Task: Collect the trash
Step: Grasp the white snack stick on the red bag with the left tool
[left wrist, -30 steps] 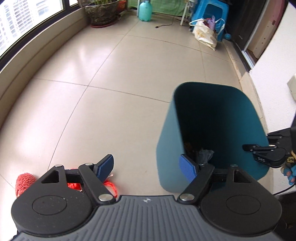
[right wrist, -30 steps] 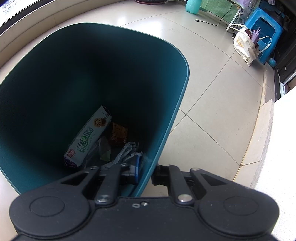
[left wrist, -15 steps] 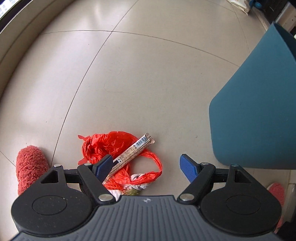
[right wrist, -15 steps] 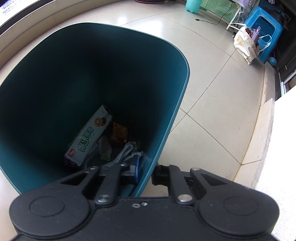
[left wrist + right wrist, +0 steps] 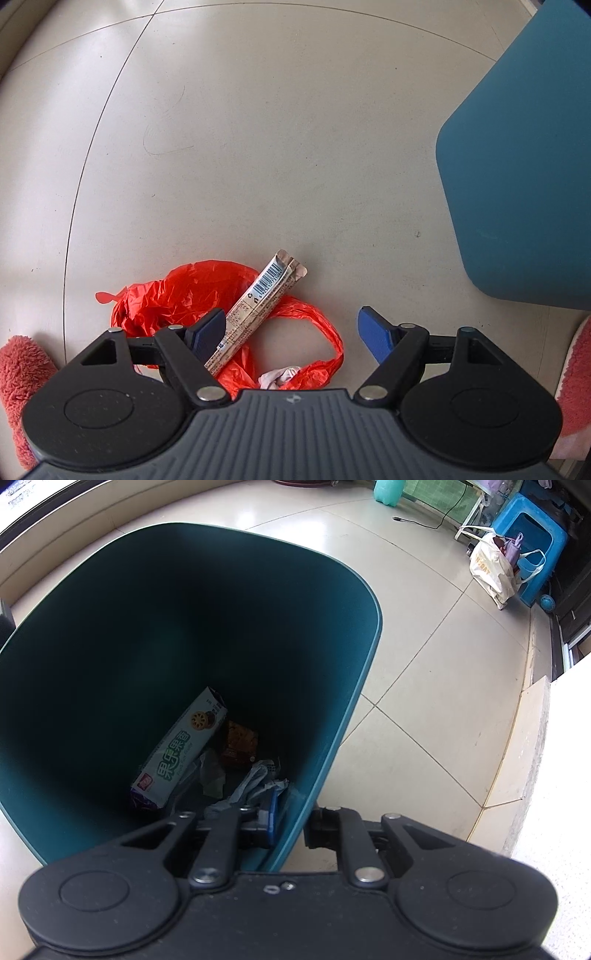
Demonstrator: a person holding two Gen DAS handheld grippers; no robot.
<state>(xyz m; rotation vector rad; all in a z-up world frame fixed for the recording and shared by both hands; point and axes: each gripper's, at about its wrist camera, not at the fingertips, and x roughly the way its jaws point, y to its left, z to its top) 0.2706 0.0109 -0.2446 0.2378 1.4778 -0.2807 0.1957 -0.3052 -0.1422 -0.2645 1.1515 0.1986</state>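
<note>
While a red plastic bag, a long barcoded wrapper lying across it and a scrap of white tissue lie on the tiled floor well left of the teal bin, the left gripper hangs over them, jaws spread wide and empty. The right gripper is clamped on the bin's near wall, one finger inside and one outside, with a green biscuit box and crumpled wrappers already at the bin's bottom. By this view collection is partly done; the floor pile left of the bin remains.
</note>
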